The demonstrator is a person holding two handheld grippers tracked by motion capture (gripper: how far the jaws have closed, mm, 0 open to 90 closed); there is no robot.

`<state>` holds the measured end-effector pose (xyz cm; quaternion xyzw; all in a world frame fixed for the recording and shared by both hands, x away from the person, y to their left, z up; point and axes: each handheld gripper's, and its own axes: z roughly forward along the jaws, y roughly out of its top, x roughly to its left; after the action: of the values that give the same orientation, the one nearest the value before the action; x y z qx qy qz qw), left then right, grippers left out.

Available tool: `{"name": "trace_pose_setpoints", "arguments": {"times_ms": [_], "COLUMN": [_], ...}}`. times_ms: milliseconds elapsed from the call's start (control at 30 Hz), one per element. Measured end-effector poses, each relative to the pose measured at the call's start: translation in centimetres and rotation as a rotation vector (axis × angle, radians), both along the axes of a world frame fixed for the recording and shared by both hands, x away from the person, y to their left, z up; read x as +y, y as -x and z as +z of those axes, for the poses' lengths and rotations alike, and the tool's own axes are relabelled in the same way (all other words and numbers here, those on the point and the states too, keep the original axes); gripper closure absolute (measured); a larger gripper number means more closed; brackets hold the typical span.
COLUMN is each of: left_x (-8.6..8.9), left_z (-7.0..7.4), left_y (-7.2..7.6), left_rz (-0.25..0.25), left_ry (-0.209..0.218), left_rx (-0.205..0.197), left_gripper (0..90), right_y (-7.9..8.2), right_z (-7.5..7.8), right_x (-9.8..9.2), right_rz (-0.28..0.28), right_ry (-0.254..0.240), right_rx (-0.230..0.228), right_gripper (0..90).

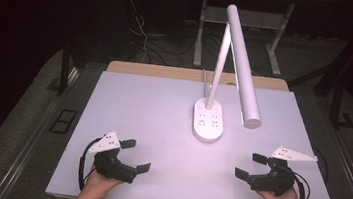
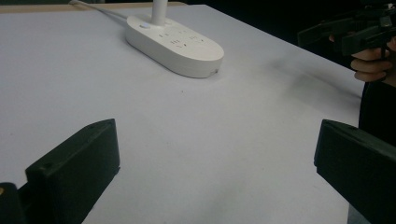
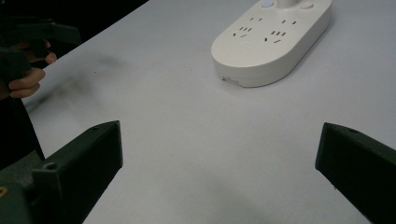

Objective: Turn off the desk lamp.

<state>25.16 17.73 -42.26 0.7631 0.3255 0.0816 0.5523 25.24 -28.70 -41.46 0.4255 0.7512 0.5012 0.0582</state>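
White surface: I see the pale bench lit from above, with dark floor around it.
Lamp: my high view shows a white desk lamp standing toward the far middle of the bench, its tube head tilted down to the right.
Lamp base: the oval base carries socket holes on top; it lies flat, ahead of both jaw pairs in my gripper views.
Cord: a thin white cord runs from the base to the far edge.
Left hand-held gripper: near corner, jaws spread wide, nothing between them.
Right hand-held gripper: near right, jaws likewise apart and empty, well apart from the base.
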Motion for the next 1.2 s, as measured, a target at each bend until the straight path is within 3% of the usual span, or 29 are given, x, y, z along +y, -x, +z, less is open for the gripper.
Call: {"name": "trace_pose_setpoints", "arguments": {"times_ms": [333, 1200], "left_x": [-0.07, 0.22], "left_z": [0.01, 0.05], "left_y": [0.06, 0.30], "left_rz": [-0.004, 0.008], "left_ry": [0.001, 0.005], "left_rx": [0.000, -0.001], "left_gripper": [0.0, 0.0], "right_y": [0.23, 0.29], "right_z": [0.18, 1.01], "right_x": [-0.43, -0.13], "right_rz": [-0.012, 0.020], "right_ry": [0.004, 0.028], "right_rx": [-0.009, 0.043], "right_gripper": [0.7, 0.8]}}
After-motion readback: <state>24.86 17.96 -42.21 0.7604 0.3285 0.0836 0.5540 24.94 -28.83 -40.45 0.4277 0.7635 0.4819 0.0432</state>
